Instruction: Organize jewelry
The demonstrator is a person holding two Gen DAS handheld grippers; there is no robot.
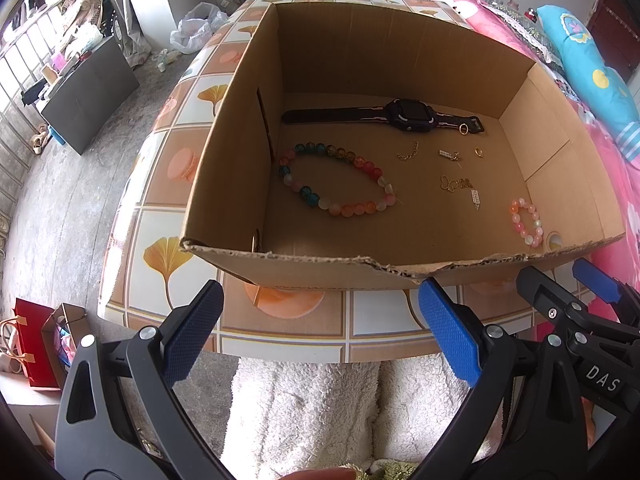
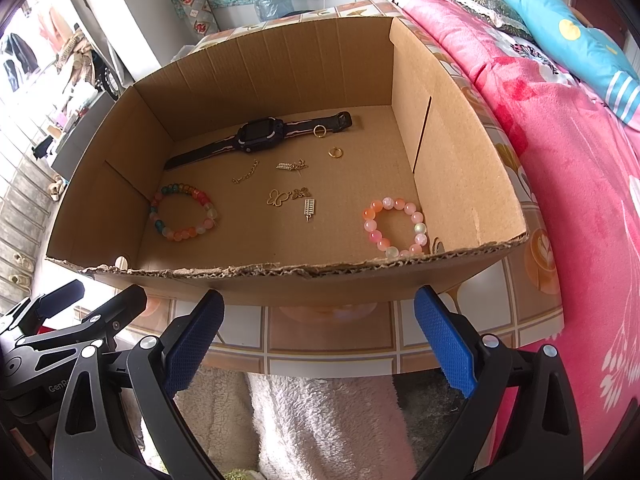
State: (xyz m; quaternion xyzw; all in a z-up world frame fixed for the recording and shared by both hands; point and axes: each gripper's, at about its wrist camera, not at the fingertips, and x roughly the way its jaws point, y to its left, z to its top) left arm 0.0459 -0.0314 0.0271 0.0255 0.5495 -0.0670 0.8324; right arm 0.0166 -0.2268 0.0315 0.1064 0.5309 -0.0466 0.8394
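1. While both hover at the box's near edge, the left gripper (image 1: 320,332) and right gripper (image 2: 320,336) gape apart, holding nothing.
2. Inside the box (image 2: 280,60), the watch (image 2: 260,136) lies far, the charms (image 2: 294,196) mid-floor.
3. One bracelet (image 1: 338,180) lies left, the pink bracelet (image 2: 396,226) near right.

a table (image 1: 280,332) with a ginkgo-leaf tile-patterned cover carries an open cardboard box (image 1: 320,276) near its front edge

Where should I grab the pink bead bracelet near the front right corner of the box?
Probably with the right tongs, open now, descending from above. The pink bracelet lies flat as an open ring; straddle its left arc, one finger inside the loop, away from the cardboard box wall.
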